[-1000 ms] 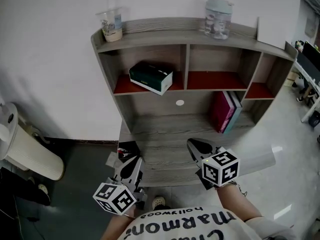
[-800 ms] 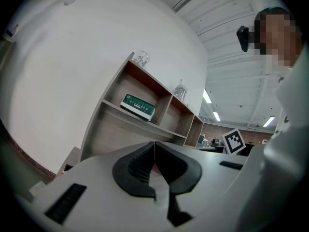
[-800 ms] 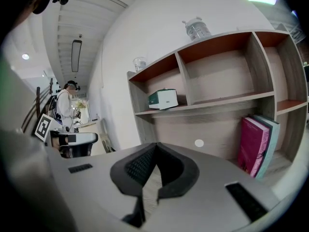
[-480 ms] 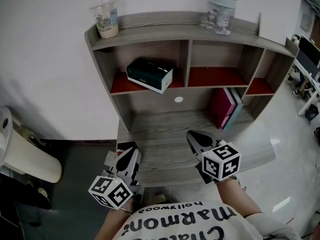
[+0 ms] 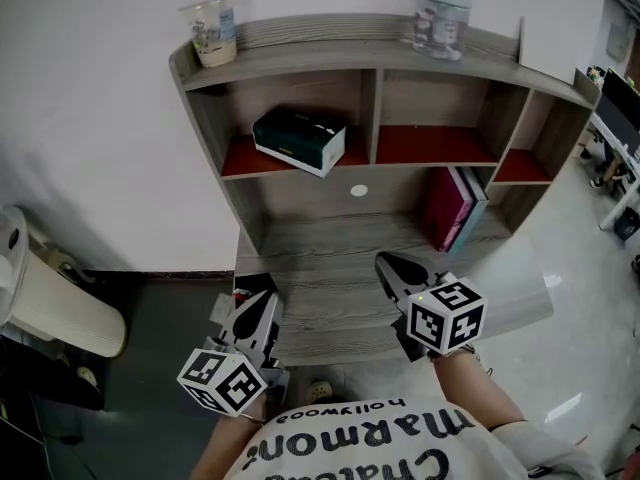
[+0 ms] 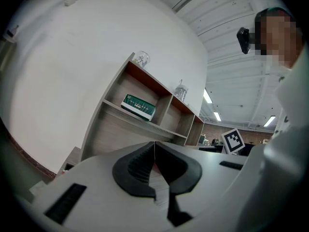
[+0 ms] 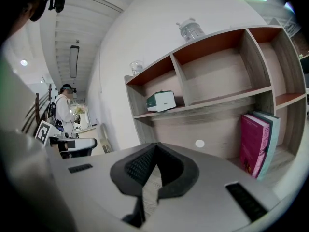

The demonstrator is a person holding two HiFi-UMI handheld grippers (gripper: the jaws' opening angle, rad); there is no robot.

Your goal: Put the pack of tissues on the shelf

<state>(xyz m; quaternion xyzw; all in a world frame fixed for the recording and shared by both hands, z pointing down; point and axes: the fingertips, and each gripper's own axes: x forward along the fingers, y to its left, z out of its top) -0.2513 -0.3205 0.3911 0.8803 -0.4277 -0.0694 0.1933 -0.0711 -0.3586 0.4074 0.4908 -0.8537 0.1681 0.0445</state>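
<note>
Placement looks done: pack of tissues (image 5: pixel 300 139) lies askew in the upper-left bay of the shelf (image 5: pixel 330 56), at 11 o'clock from the right tongs (image 5: pixel 395 271), 12 from the left tongs (image 5: pixel 262 313). Both are closed and empty; withdraw straight back.

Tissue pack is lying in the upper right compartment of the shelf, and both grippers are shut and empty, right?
Not the upper right. The head view shows the tissue pack lying in the upper left compartment of the shelf. The left gripper and right gripper are shut and empty, as stated.
</note>
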